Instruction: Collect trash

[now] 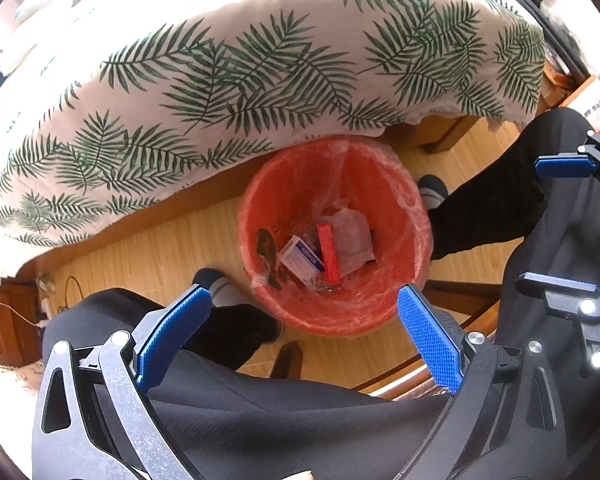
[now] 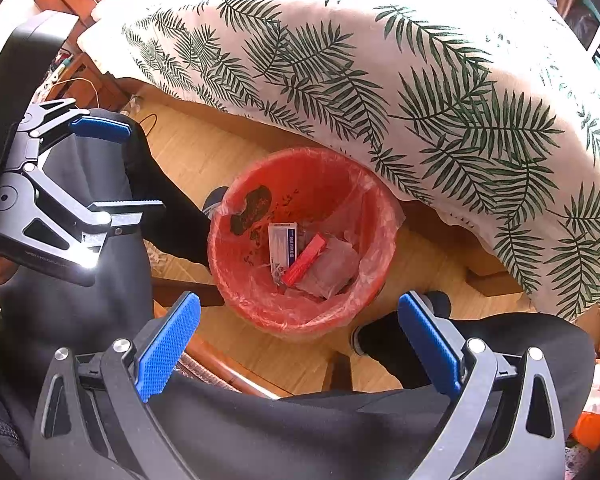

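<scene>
A red trash bin [image 1: 400,204] lined with a clear bag stands on the wooden floor below both grippers; it also shows in the right wrist view [image 2: 376,208]. Inside lie a white and blue box [image 1: 302,258], a red box [image 1: 327,252] and a crumpled clear wrapper [image 1: 352,236]. The same white and blue box [image 2: 282,242], red box [image 2: 305,265] and wrapper [image 2: 332,268] show in the right wrist view. My left gripper [image 1: 304,304] is open and empty above the bin. My right gripper [image 2: 300,316] is open and empty above it too.
A table with a palm-leaf cloth [image 1: 236,60] overhangs the bin's far side. The person's legs in black trousers and socked feet [image 1: 432,190] flank the bin. A wooden table leg [image 1: 448,136] stands behind. Orange packaging [image 2: 596,404] lies at the right.
</scene>
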Motion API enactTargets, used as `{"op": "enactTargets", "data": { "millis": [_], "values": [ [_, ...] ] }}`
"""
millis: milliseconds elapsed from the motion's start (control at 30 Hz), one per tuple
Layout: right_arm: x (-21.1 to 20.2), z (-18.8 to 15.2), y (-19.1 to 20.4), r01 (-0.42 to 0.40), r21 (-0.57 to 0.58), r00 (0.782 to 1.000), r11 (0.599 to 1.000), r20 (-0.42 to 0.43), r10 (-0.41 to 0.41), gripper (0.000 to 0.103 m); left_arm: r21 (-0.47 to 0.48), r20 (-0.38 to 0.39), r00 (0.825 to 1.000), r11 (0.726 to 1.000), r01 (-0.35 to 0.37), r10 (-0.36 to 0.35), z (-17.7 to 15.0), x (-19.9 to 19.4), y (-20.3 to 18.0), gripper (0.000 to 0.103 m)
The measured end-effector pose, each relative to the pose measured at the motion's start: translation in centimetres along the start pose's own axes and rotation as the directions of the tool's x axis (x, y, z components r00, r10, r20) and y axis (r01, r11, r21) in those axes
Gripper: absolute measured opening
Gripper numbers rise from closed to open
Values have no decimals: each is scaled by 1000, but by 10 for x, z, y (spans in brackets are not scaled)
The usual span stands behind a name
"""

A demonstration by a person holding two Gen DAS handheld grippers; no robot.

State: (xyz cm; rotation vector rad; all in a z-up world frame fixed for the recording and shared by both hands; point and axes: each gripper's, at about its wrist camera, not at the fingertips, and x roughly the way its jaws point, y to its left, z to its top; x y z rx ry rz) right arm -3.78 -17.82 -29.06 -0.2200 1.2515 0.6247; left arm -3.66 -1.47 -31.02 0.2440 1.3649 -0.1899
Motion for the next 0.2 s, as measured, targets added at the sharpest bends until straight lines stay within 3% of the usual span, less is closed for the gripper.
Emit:
{"op": "enactTargets", "data": {
  "millis": [200],
  "values": [
    [-1,1,0,-2,-1,1000,1000,0,2,98,-3,-4,1000,1000,-2,2,1,1,0,97]
  ]
}}
